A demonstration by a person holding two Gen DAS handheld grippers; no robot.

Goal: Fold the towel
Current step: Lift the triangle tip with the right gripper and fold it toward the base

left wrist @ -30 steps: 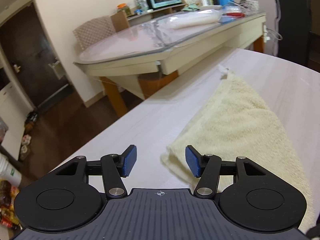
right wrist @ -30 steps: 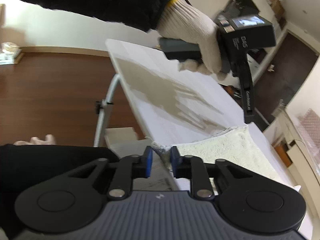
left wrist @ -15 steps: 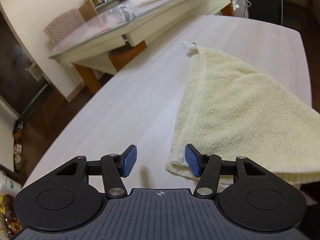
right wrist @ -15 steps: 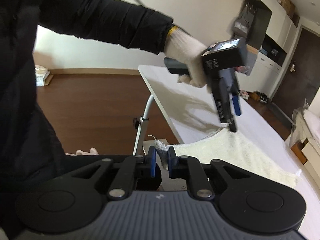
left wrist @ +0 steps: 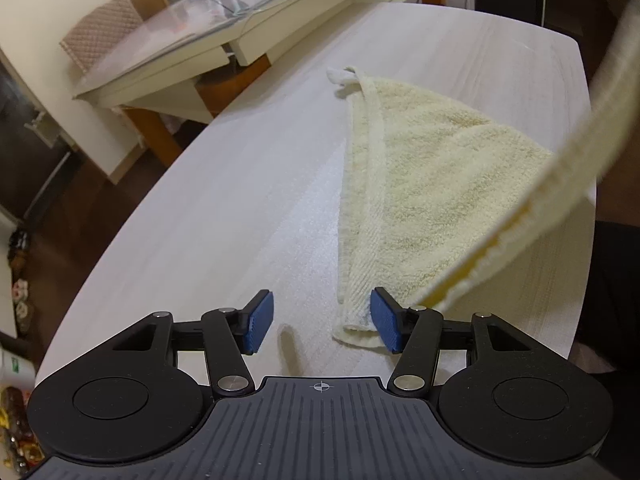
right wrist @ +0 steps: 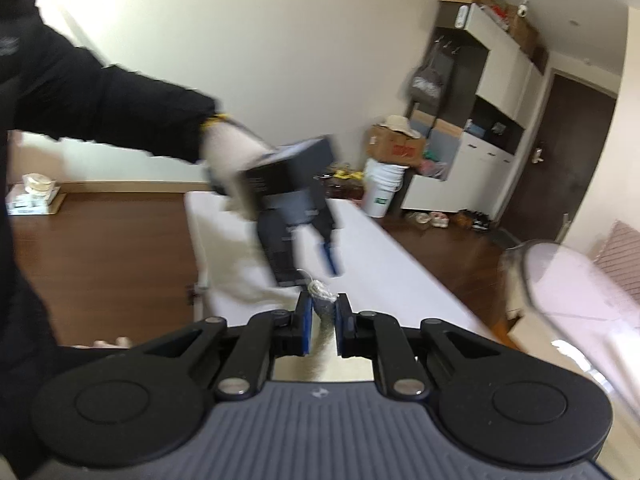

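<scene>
A pale yellow towel (left wrist: 432, 184) lies on the white table (left wrist: 248, 184), folded into a rough triangle. My left gripper (left wrist: 322, 322) is open just above the table. The towel's near corner (left wrist: 354, 326) lies between its fingers, close to the right pad (left wrist: 386, 324), and is not pinched. My right gripper (right wrist: 321, 312) is shut on another towel corner (right wrist: 320, 292) and holds it in the air. That raised edge (left wrist: 576, 152) shows as a blurred band across the right of the left wrist view. A gloved hand (right wrist: 224, 156) holding the left gripper appears in the right wrist view.
A glass-topped table (left wrist: 180, 44) and a chair (left wrist: 104, 28) stand beyond the white table's far left side. The white table's right edge (left wrist: 584, 120) is close to the towel. Boxes, a white bucket (right wrist: 384, 192), cabinets and a dark door line the far wall.
My right gripper has risen with the towel corner, lifting the towel's edge into the left wrist view. My left gripper has tipped down over the near corner and stayed open.
</scene>
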